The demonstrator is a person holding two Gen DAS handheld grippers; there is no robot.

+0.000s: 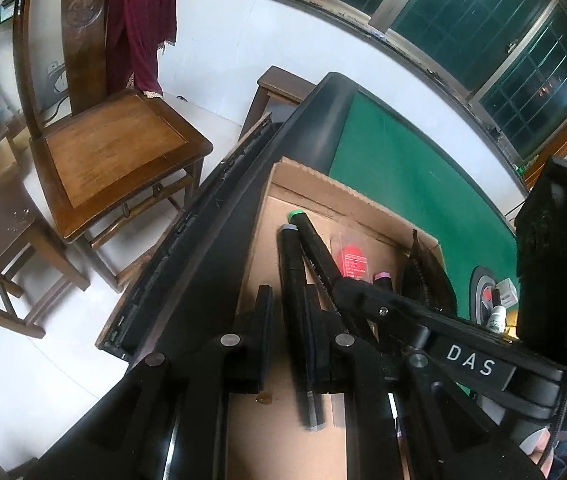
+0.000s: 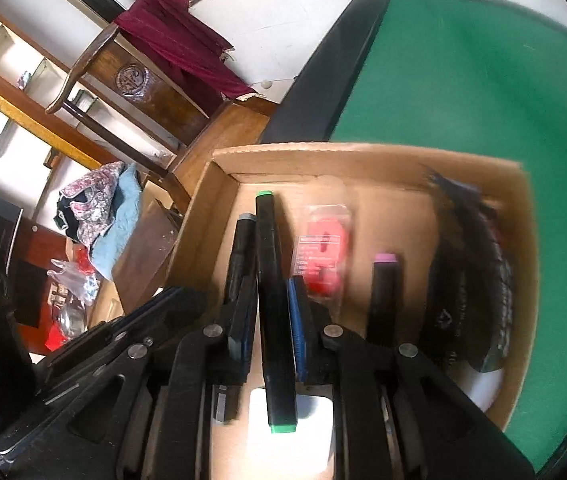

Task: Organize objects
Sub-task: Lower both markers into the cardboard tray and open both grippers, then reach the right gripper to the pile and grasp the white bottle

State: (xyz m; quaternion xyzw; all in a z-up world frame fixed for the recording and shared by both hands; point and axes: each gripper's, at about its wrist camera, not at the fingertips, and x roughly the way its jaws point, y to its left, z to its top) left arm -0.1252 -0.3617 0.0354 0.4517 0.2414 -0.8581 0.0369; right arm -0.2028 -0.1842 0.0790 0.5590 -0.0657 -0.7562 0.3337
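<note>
While the right tongs (image 2: 269,332) clench the black green-capped marker (image 2: 273,280) lengthwise over the brown cardboard box (image 2: 363,156), the left tongs (image 1: 287,328) sit released, the grey-capped black marker (image 1: 293,280) lying parallel between their fingers.

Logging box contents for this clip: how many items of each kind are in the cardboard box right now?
Markers: 3: green-capped, grey-capped, pink-capped
Red packet: 1
Dark pouch: 1
White block: 1
Total: 6

The right gripper is shut on the green-capped marker inside the box.
</note>
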